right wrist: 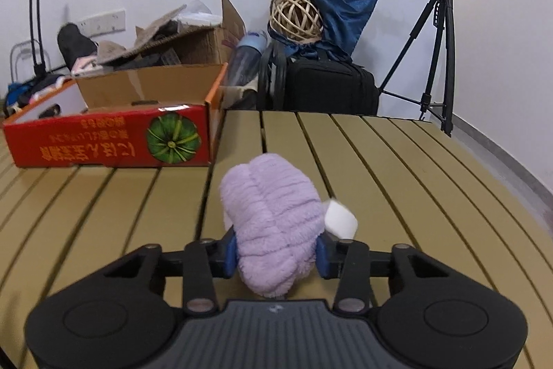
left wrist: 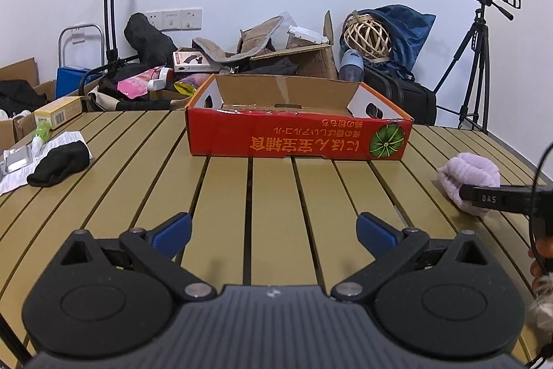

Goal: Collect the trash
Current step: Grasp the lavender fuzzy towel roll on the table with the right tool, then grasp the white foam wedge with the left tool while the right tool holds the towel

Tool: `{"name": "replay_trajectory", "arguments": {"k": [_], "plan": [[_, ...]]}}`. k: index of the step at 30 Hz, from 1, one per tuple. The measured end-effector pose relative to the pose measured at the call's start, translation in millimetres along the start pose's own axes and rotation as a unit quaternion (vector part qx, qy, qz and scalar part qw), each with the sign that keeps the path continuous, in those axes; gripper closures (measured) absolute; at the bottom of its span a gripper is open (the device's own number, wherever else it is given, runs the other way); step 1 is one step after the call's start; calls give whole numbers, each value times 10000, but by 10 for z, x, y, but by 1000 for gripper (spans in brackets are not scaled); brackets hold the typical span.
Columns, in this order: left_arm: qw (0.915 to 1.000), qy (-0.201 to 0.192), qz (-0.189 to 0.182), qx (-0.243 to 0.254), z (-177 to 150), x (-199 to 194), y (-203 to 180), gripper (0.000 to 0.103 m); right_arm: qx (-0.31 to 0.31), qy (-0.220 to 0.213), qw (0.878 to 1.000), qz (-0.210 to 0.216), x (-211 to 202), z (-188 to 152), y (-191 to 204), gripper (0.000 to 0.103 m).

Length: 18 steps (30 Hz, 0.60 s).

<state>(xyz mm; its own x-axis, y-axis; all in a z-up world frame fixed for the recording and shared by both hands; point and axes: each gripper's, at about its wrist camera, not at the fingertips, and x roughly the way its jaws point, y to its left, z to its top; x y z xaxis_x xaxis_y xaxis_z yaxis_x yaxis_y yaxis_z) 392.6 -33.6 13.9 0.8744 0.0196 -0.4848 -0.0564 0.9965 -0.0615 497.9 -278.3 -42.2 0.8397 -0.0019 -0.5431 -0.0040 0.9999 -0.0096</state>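
A fluffy lilac cloth [right wrist: 273, 223] lies on the slatted tan table [right wrist: 397, 182], and my right gripper [right wrist: 276, 253] is shut on it, blue pads pressed against both of its sides. A small white piece [right wrist: 340, 218] shows by its right edge. In the left wrist view the same lilac cloth [left wrist: 470, 175] sits at the right with a black gripper finger [left wrist: 497, 197] across it. My left gripper [left wrist: 274, 230] stands open over bare slats, nothing between its pads. Ahead of it is an open red cardboard box [left wrist: 297, 135] with a green squash print.
At the table's left lie a black sock [left wrist: 58, 163], papers [left wrist: 20, 173], a foil pack [left wrist: 17, 158], a small green tube [left wrist: 39, 134] and a yellow carton [left wrist: 58, 113]. Behind the table: cardboard boxes, a black bag [right wrist: 328, 89], a tripod [right wrist: 439, 33], a trolley handle [left wrist: 109, 2].
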Motion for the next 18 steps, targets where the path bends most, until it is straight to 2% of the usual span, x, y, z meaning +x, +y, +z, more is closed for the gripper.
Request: {"name": "replay_trajectory", "arguments": {"k": [8,14,18], "plan": [[9999,104,-65,-42,-12,42,-5,0,432,-261,9987,-10,-272,-130,-71,71],[9996,150,-224,19,-64,49,-101,0,854,-691,9939,-101,-579,-307,-277,72],[9985,260,-481,-14,-116,48,-184,0,1113,-1018,9885,-133,-768,-400,-444,72]]}}
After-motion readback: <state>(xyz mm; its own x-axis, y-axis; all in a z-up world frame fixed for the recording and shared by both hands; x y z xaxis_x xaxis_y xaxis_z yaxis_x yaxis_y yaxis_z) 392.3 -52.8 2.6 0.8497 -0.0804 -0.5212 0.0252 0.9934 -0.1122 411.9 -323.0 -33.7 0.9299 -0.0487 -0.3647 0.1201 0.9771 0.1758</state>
